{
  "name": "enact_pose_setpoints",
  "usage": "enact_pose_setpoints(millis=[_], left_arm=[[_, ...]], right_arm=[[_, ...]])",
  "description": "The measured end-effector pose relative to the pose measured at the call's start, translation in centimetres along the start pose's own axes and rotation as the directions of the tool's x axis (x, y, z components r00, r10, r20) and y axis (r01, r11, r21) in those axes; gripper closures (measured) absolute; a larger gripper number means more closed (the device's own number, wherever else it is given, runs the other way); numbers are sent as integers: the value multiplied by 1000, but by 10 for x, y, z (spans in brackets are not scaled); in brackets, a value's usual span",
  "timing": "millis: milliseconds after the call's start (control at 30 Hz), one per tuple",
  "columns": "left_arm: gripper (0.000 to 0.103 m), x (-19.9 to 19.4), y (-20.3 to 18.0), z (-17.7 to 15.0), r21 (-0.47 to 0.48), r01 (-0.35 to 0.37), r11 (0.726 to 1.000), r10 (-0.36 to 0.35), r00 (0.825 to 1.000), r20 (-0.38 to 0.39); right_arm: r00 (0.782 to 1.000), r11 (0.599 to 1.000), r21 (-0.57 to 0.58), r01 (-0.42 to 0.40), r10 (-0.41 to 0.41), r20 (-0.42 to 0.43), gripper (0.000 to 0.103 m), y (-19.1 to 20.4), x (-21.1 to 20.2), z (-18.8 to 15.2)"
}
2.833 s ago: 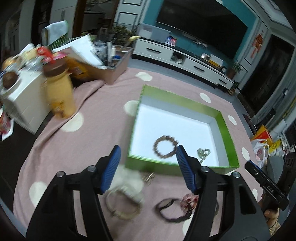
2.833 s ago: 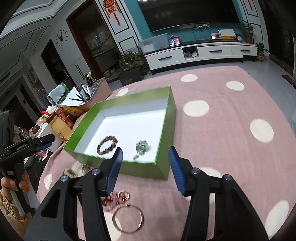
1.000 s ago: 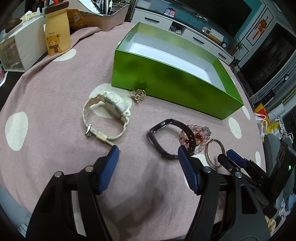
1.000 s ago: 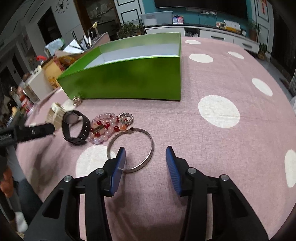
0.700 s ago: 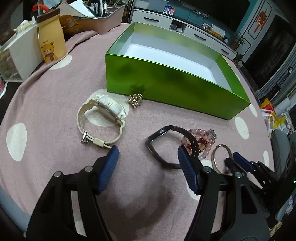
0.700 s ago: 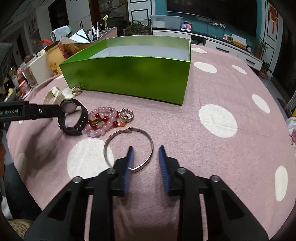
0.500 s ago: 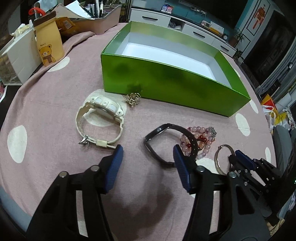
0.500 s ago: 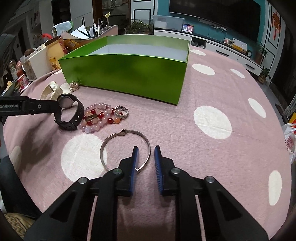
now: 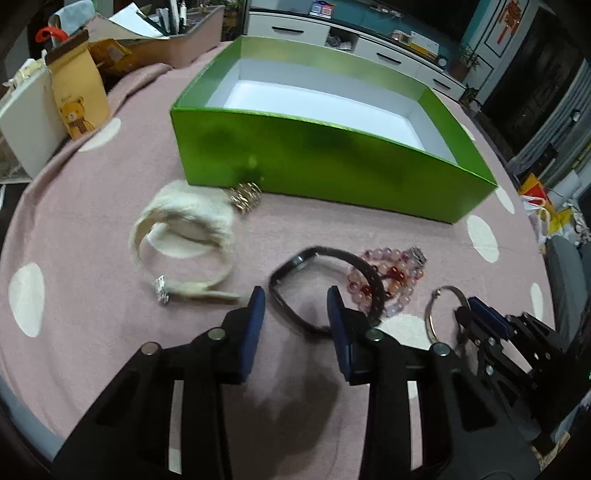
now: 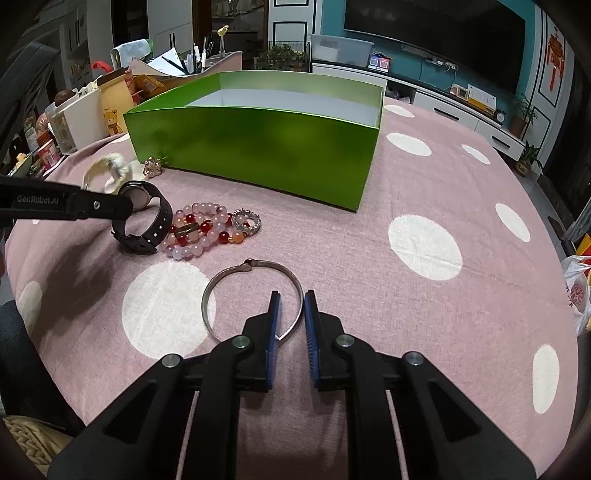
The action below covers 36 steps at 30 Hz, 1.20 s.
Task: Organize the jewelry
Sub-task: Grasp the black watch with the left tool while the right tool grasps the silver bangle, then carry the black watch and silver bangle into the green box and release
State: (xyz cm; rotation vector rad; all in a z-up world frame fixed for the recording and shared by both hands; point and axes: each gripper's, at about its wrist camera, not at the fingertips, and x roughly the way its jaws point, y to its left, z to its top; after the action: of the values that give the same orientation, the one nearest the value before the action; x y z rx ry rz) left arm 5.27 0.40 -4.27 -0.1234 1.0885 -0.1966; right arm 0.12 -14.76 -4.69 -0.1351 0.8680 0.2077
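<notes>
A green box (image 9: 332, 155) (image 10: 258, 144) with a white inside stands on the pink dotted cloth. In front of it lie a cream watch (image 9: 184, 236), a small gold piece (image 9: 245, 192), a black watch (image 9: 321, 288) (image 10: 144, 218), a pink and red bead bracelet (image 9: 391, 277) (image 10: 199, 229), a small silver ring (image 10: 247, 221) and a silver bangle (image 10: 251, 299) (image 9: 443, 314). My left gripper (image 9: 295, 299) is open with its jaws either side of the black watch's near band. My right gripper (image 10: 291, 299) is nearly shut, its jaws astride the bangle's near right rim.
A paper bag with a bear print (image 9: 77, 99), a white box (image 9: 26, 125) and a tray of papers and pens (image 9: 177, 33) stand at the far left. A TV cabinet (image 10: 443, 99) lies beyond the table. The table's right edge drops to the floor.
Both grippers have dropped low to the cloth and narrowed. The left has moved onto the black watch, the right has closed most of the way over the bangle's rim.
</notes>
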Motion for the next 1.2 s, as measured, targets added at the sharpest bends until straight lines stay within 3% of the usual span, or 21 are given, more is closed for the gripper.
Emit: enact_pose_setpoints(millis=[100, 333, 500, 733, 1200], left_arm=[[70, 7, 2, -5, -8, 5, 1000, -5, 1000, -17], [89, 12, 8, -4, -42, 21, 999, -22, 999, -27], [100, 12, 6, -2, -45, 45, 998, -45, 999, -19], [101, -1, 2, 0, -30, 55, 998, -54, 998, 17], [101, -47, 1, 10, 7, 52, 999, -53, 990, 127]], right_arm=[[1000, 1000, 1, -6, 6, 5, 89, 0, 0, -1], [1000, 1000, -12, -9, 9, 14, 89, 1, 0, -1], [999, 1000, 6, -29, 29, 21, 100, -2, 0, -1], [998, 998, 43, -52, 51, 32, 100, -5, -7, 0], [988, 998, 36, -43, 37, 149, 100, -7, -47, 27]])
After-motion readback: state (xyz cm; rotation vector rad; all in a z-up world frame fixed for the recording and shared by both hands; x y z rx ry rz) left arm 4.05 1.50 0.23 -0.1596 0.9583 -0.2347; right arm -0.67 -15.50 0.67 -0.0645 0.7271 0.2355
